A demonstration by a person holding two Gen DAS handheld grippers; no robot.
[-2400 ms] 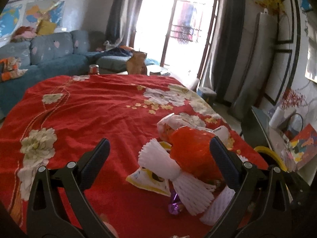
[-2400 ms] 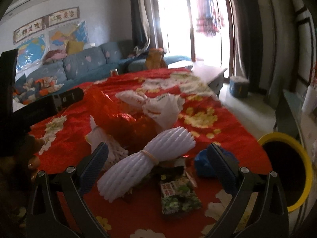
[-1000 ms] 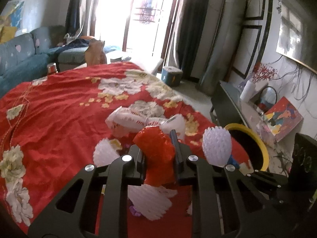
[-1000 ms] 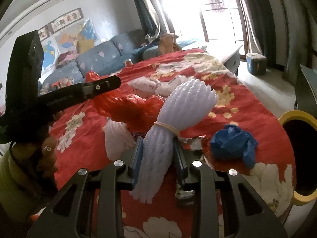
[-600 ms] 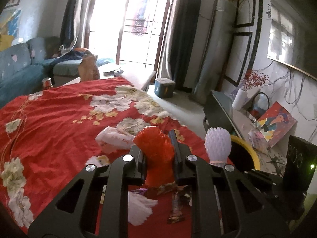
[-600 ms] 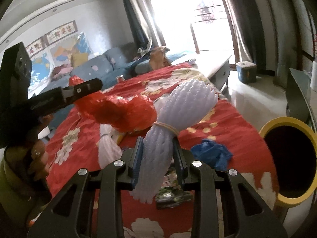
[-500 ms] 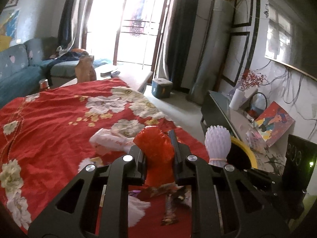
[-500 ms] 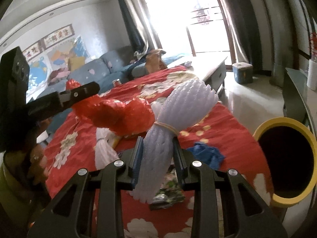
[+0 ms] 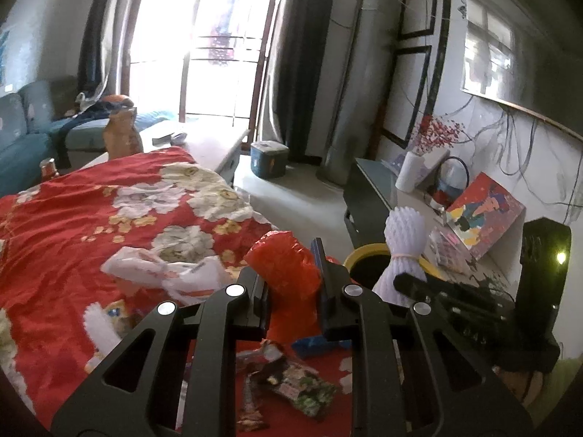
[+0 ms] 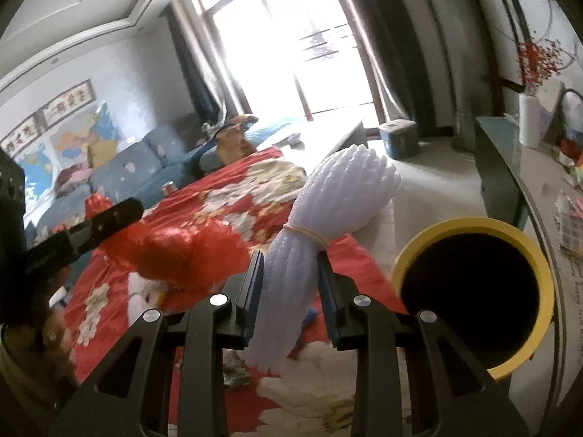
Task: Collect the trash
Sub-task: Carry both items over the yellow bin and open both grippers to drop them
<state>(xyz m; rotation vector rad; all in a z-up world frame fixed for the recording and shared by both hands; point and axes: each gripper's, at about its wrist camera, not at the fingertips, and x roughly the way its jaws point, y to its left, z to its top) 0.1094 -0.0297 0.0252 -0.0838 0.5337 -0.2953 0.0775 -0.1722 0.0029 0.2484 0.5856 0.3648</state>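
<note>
Your left cam shows stuff the right cam can't: a white plastic bag [image 9: 164, 267] w/ red print lying flat on the red flowered tablecloth [image 9: 73, 218], a dark snack wrapper [image 9: 298, 388] near the front edge, and a bit of blue trash [image 9: 317, 342] just behind your fingers. Your right cam shows what the left one mostly hides: the whole round mouth of the yellow trash bin [image 10: 473, 229], black inside, standing beside the table. In the left cam you only get a slice of that bin [image 9: 364, 253].

Your left gripper [image 9: 291, 291] is almost closed, squeezing a red plastic bag [image 9: 286, 273]. The bag is crinkly and shiny, scrunched into a lump that sticks up above the fingertips. In the right cam it [image 10: 182, 251] hangs over the table, left of the bin.

Your right gripper [image 10: 289, 284] is nearly closed too, pinching a white foam net bundle [image 10: 328, 211]. It's ribbed and tied round the middle w/ a rubber band [image 10: 306, 235]. The fat end fans out past the fingertips and the thin end hangs below them. It's up in the air, just left of the bin's mouth. In the left cam the bundle [image 9: 404, 240] sits right in front of the bin's rim.
</note>
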